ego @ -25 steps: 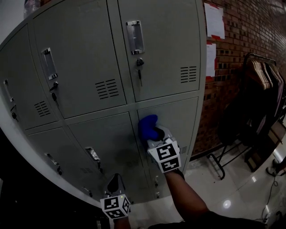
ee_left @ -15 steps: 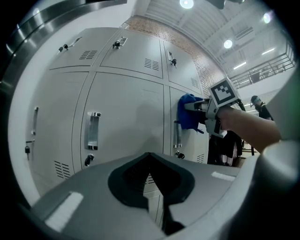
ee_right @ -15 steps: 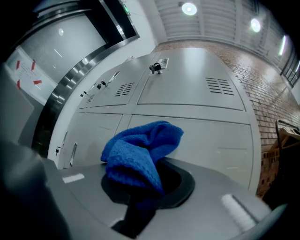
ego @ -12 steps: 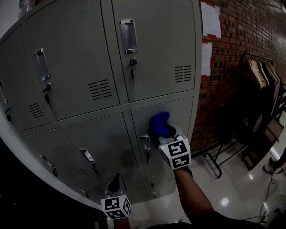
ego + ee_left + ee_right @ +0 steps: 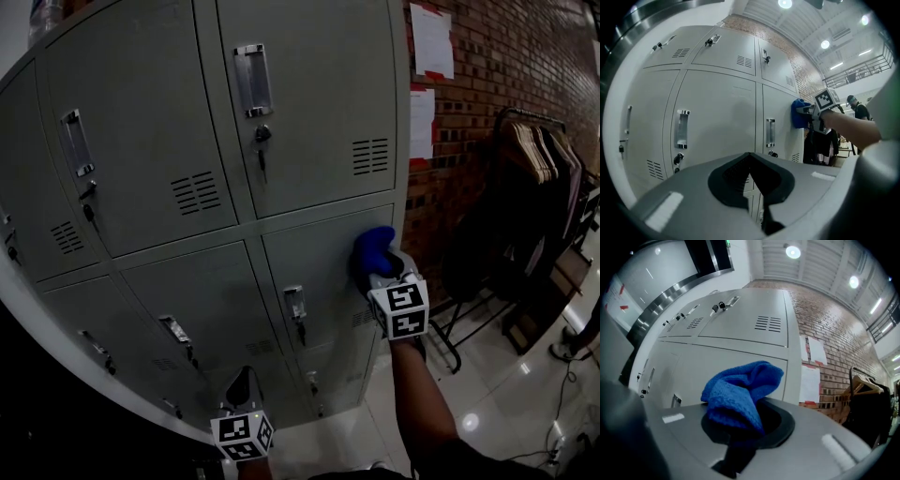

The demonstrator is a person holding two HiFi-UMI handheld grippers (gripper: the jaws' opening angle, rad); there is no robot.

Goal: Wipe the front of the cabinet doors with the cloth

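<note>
A bank of grey metal locker cabinets (image 5: 309, 103) fills the head view, with doors in two rows. My right gripper (image 5: 382, 274) is shut on a blue cloth (image 5: 369, 253) and presses it against the right edge of the lower right door (image 5: 319, 253). The right gripper view has the cloth (image 5: 740, 392) bunched between the jaws, in front of the grey door (image 5: 754, 324). My left gripper (image 5: 240, 394) hangs low, apart from the lockers, jaws together with nothing held. From the left gripper view the cloth (image 5: 799, 114) and the right gripper (image 5: 808, 111) appear against the door.
Each door carries a metal handle (image 5: 248, 79), a key lock (image 5: 262, 136) and vent slots (image 5: 369, 157). A brick wall (image 5: 487, 84) with paper notices (image 5: 429, 42) stands right of the lockers. A clothes rack with hangers (image 5: 544, 159) stands on the glossy floor (image 5: 497, 394).
My right gripper has slid the blue cloth to the right along the lower right door, from near its handle to its right edge. The left gripper has stayed put.
</note>
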